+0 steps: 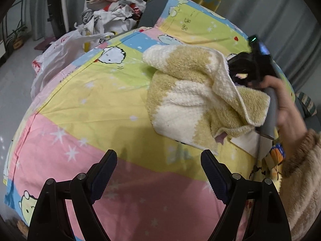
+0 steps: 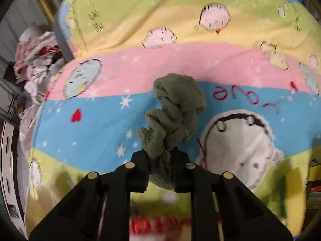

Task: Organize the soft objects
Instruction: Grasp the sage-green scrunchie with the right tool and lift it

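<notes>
While gaping above the bedsheet [image 1: 80,104], left claw [image 1: 158,158]; right claw [image 2: 159,158] clamped on towel [image 2: 174,110].

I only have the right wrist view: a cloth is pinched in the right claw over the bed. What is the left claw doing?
Observer: The left claw is open and empty, over the pink band of the sheet.
Reviewer: How does the cloth look from there?
Observer: The towel is yellow and cream, and its lower part seems to rest on the sheet.
Reviewer: Who holds that claw?
Observer: A bare hand in a fuzzy beige sleeve.
</notes>
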`<action>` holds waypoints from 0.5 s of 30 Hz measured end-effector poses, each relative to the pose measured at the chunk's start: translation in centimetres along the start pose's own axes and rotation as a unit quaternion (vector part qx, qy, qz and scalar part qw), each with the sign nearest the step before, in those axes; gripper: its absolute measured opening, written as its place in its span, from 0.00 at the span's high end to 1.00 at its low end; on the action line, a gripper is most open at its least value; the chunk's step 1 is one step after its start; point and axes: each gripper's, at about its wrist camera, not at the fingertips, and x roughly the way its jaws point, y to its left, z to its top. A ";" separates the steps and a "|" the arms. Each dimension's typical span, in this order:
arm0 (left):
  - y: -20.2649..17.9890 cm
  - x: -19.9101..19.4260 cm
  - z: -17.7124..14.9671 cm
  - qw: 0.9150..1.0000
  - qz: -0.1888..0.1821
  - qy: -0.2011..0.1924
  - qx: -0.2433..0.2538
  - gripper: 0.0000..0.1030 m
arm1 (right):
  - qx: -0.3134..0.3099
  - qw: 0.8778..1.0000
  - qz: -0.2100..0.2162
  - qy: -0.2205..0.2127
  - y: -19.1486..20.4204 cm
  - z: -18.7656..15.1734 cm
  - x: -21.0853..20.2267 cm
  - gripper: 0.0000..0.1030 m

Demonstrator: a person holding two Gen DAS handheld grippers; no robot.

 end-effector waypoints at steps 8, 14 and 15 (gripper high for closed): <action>-1.6 -0.7 -0.9 1.000 0.007 -0.007 0.029 0.17 | -0.072 0.993 0.077 -0.062 -1.2 -8.4 -13.5 0.84; -2.5 -1.8 -1.7 0.998 0.021 -0.030 0.051 0.17 | -0.085 0.989 0.103 -0.059 -3.1 -17.7 -16.8 0.81; -2.6 -1.8 -1.8 0.998 0.018 -0.031 0.054 0.17 | -0.088 0.990 0.101 -0.050 -3.3 -18.8 -16.5 0.81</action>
